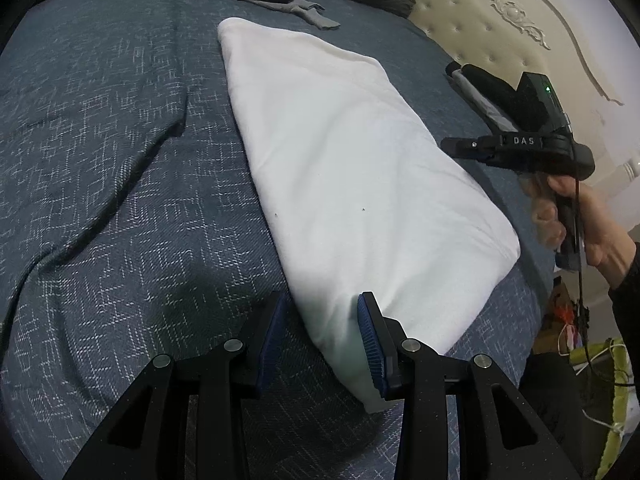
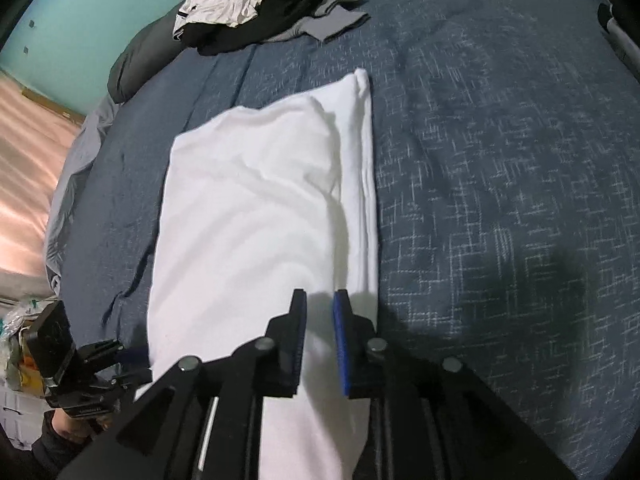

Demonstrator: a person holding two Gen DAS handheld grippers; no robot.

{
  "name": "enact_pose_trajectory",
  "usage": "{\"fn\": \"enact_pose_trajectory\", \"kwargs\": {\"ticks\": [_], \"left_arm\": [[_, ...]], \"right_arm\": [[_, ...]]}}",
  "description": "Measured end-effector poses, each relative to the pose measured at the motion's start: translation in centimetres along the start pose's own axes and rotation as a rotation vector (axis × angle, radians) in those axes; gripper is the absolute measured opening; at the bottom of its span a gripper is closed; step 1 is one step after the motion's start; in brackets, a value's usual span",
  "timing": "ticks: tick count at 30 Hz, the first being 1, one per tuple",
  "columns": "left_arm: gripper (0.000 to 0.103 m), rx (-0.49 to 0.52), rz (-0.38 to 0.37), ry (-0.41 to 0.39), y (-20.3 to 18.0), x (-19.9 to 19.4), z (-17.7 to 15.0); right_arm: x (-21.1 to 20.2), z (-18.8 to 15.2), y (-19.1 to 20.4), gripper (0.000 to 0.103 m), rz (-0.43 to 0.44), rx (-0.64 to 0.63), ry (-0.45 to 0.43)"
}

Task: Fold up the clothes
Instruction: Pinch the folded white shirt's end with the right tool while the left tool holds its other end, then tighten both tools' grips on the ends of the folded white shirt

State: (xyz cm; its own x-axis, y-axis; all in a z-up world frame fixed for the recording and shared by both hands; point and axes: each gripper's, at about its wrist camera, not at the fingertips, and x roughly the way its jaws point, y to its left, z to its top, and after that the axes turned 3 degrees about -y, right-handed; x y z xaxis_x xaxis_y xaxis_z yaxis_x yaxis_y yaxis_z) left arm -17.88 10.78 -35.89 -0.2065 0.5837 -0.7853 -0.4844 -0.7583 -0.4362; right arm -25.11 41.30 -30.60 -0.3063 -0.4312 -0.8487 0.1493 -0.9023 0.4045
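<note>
In the middle of the bed [image 1: 120, 184], on its dark blue patterned cover, lies the white garment [image 1: 352, 168], already folded into a long, narrow, padded rectangle. One short end points toward the heap of unfolded clothes [image 2: 240, 4] at the far edge of the bed; the other short end is at the near edge, under both tools.

The left gripper [image 1: 322, 336] straddles the near corner of the garment: its jaws stand partly apart with the cloth bulging between them, the right pad against the fabric and the left pad beside the fold's edge. Whether it truly pinches the cloth I cannot tell. The right gripper [image 2: 320, 336] hovers over the same near end, by the long edge where the layers stack, with a narrow gap between its pads and white cloth showing through that gap; it appears to grip nothing.

The garment looks light, soft and limp, so it will sag and its layers may slide apart if lifted by one point. The better hold is probably at the two near corners, catching every layer together, then carrying that end over toward the far one to halve the length.
</note>
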Motion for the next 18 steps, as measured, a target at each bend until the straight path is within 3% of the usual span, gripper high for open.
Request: {"fn": "enact_pose_trajectory", "kwargs": {"ticks": [6, 9, 18], "left_arm": [[0.040, -0.018, 0.008, -0.007, 0.2, -0.2, -0.2], [0.040, -0.029, 0.018, -0.013, 0.0, -0.2, -0.2], [0.040, -0.056, 0.039, -0.033, 0.0, -0.4, -0.6]], "right_arm": [[1.2, -0.8, 0.5, 0.015, -0.007, -0.039, 0.018], [1.1, -0.8, 0.5, 0.003, -0.010, -0.057, -0.005], [0.0, -0.4, 0.2, 0.002, -0.044, -0.104, -0.034]]}}
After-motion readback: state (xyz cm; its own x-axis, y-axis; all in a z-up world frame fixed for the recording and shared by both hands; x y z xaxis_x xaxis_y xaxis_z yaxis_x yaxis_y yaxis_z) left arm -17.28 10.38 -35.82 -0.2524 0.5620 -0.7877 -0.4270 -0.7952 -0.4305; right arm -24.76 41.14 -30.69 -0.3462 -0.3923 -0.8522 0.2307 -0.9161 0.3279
